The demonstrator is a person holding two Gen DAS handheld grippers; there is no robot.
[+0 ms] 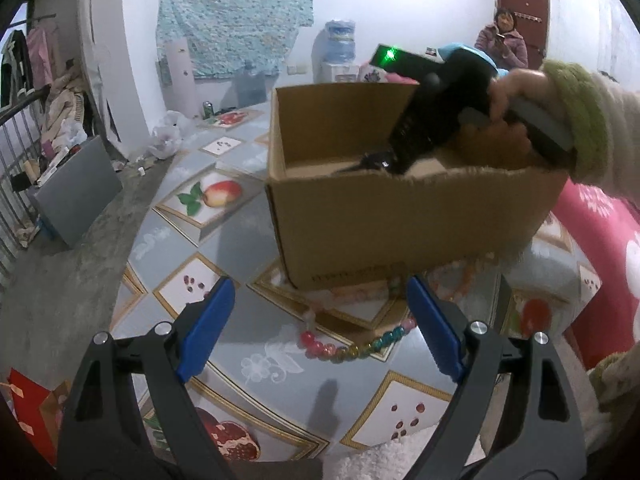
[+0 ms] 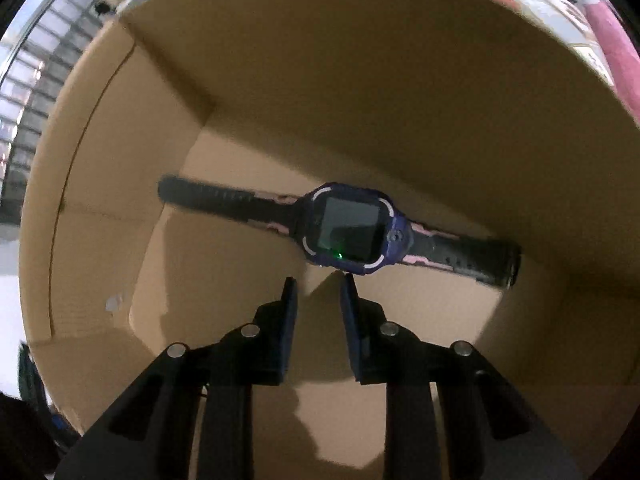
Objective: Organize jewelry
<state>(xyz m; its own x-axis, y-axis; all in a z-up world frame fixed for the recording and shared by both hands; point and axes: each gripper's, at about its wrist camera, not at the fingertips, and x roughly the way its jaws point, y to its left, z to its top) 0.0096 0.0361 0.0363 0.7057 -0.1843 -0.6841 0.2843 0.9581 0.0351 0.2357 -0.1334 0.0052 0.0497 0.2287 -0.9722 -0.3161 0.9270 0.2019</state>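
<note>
Only the right wrist view is showing the watch (image 2: pixel 347 229), lying flat on the box (image 2: pixel 120 128) floor just beyond the right gripper (image 2: pixel 318 284), whose fingers are standing narrowly apart, holding nothing. The left view is showing the box from outside, that gripper reaching in over its near rim. The left gripper (image 1: pixel 320 300) is hovering wide over the beads (image 1: pixel 352 346) lying on the table (image 1: pixel 256 336) beside the box's near wall.

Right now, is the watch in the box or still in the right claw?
In. The watch lies flat on the cardboard box floor; right claw is open, apart from it.
</note>
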